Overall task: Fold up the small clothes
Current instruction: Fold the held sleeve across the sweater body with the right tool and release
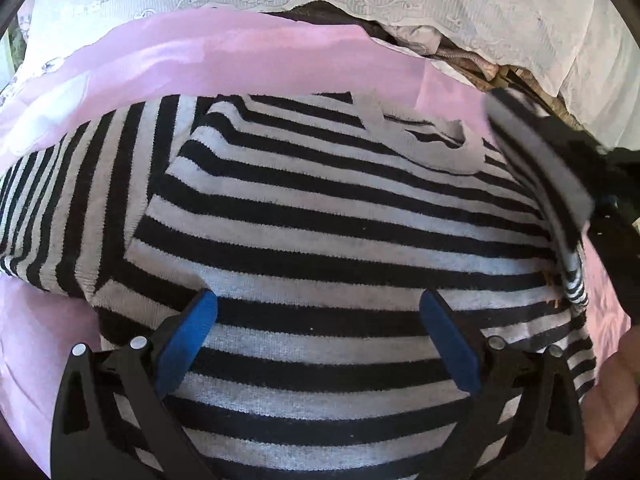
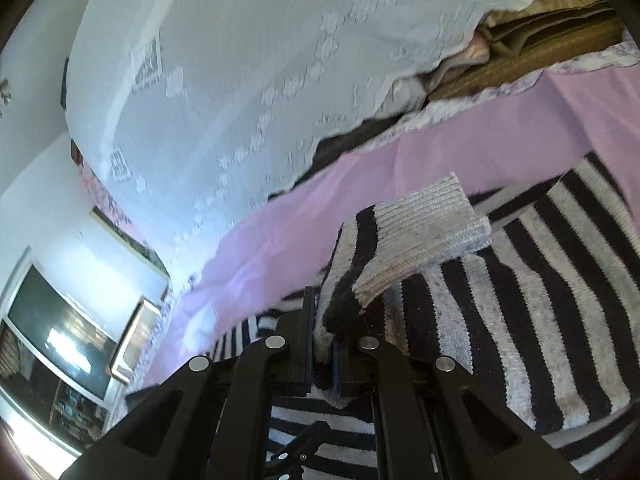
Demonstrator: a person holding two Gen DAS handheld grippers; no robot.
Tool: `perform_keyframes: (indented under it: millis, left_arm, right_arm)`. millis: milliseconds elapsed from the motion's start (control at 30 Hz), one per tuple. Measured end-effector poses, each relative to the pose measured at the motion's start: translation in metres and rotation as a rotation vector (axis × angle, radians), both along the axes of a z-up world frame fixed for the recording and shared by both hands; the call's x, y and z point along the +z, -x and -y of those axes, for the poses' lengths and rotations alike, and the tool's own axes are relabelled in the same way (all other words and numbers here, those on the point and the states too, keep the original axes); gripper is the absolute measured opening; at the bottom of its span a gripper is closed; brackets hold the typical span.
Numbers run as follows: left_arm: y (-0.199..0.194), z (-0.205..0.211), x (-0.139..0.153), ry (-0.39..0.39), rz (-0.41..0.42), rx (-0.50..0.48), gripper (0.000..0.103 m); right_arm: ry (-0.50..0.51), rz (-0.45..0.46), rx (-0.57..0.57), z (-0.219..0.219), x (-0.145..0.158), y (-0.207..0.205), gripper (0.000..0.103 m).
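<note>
A black-and-white striped knit sweater (image 1: pixel 340 216) lies on a pink sheet (image 1: pixel 224 64), its left sleeve folded across the body. My left gripper (image 1: pixel 318 312) is open, its blue pads (image 1: pixel 188 340) hovering just over the sweater's lower body. My right gripper (image 2: pixel 322 344) is shut on the sweater's right sleeve (image 2: pixel 360 272), whose grey ribbed cuff (image 2: pixel 424 232) hangs folded over above the body. The lifted sleeve and right gripper also show blurred in the left wrist view (image 1: pixel 548 176).
White lace fabric (image 2: pixel 248 80) hangs behind the pink sheet (image 2: pixel 460 148). Brown folded textiles (image 2: pixel 540 40) sit at the back right. A dark window or screen (image 2: pixel 52 332) is at the far left of the right wrist view.
</note>
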State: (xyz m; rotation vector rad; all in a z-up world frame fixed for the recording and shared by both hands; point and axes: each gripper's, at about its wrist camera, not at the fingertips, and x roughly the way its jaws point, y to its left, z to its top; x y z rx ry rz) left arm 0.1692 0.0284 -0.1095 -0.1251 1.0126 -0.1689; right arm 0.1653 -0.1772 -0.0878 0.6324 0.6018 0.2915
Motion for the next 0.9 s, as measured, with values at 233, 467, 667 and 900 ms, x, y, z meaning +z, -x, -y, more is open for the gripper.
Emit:
perform_keyframes:
  millis: [233, 467, 667, 900]
  left_arm:
    - [-0.004, 0.009, -0.005, -0.080, -0.004, -0.015, 0.099]
    - [-0.002, 0.009, -0.008, -0.103, 0.003, -0.020, 0.098]
    - [-0.003, 0.008, -0.007, -0.095, 0.004, -0.021, 0.099]
    - [-0.004, 0.007, -0.006, -0.084, 0.002, -0.018, 0.099]
  right_arm:
    - [0.028, -0.109, 0.109, -0.033, -0.031, -0.027, 0.010]
    - [0.029, -0.137, 0.161, -0.047, -0.034, -0.029, 0.048]
    - [0.102, -0.016, 0.154, -0.055, -0.002, -0.010, 0.048]
    - [0.046, -0.009, 0.069, -0.019, 0.006, -0.006, 0.048]
